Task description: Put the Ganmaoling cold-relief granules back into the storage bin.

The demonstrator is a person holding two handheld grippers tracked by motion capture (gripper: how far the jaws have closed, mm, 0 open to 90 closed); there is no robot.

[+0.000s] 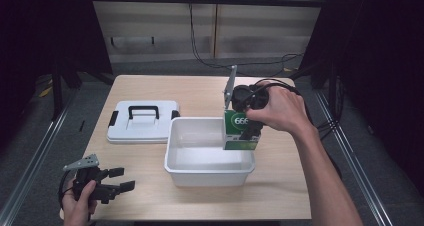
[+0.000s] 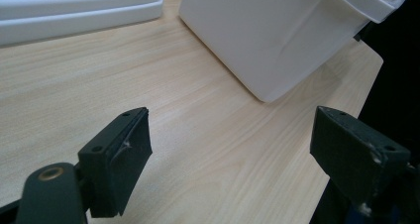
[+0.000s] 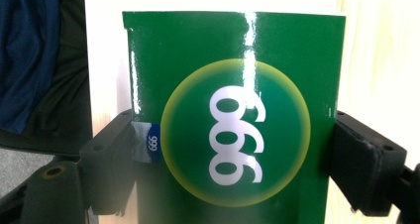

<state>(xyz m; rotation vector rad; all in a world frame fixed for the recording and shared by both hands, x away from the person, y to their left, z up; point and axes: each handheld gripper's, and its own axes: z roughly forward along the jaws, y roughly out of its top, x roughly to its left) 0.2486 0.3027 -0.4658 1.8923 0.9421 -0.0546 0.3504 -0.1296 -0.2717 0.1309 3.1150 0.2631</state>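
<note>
Green and glossy, a carton printed with white digits hangs clamped in the right tongs over the right end of a white plastic bin, as the high view has it. Its lower edge sits at about rim level; whether it touches the bin I cannot tell. The person's right hand grips the tongs from the right. Left of the bin and just beside it lies a white lid with a black handle and black clips, flat on the pale wooden tabletop. At the near left corner the left tongs are held low over the tabletop, spread wide with nothing between them.

From the left gripper view, both black jaws stand well apart over bare wood. The bin's white wall rises at the far right, the lid's edge at the far left.

From the right gripper view, the carton is pinched at both side edges by the two jaws. Its face shows a yellow-rimmed circle with three white digits, and a small blue label sits by the left jaw.
</note>
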